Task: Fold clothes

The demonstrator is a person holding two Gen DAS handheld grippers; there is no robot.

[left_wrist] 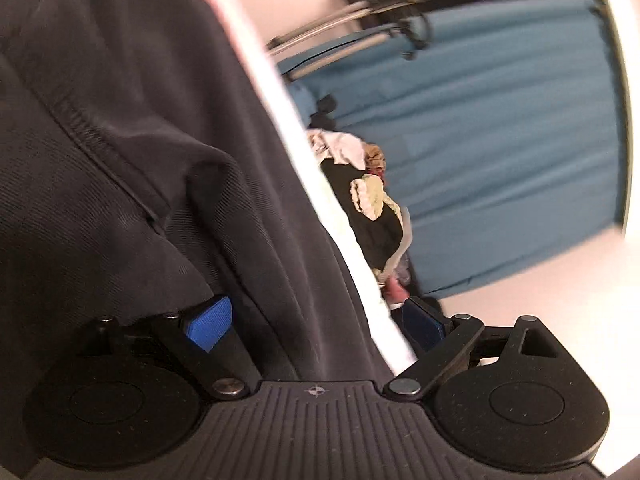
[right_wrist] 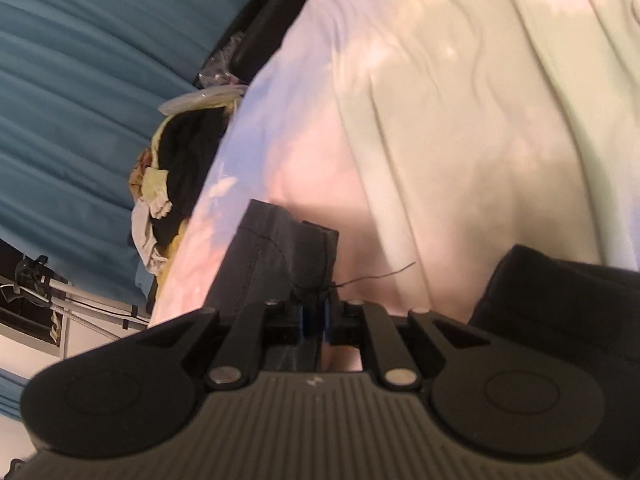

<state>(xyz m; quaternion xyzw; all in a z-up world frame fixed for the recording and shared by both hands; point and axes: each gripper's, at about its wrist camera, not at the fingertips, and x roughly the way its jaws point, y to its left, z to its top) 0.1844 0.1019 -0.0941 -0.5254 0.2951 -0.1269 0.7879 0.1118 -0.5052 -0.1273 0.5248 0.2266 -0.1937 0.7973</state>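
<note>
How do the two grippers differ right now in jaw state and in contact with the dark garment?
The left gripper has its blue-padded jaws spread wide; the right gripper has them pressed together. The dark grey fabric garment lies loose between the left fingers, while the right pinches a stitched corner of it. Both are black with blue pads.

My two pictures look dim and smeary. The blue curtain (left_wrist: 500, 140) is blurry, the edges bend round, and warm light shines on the pale sheet (right_wrist: 460, 100).
</note>
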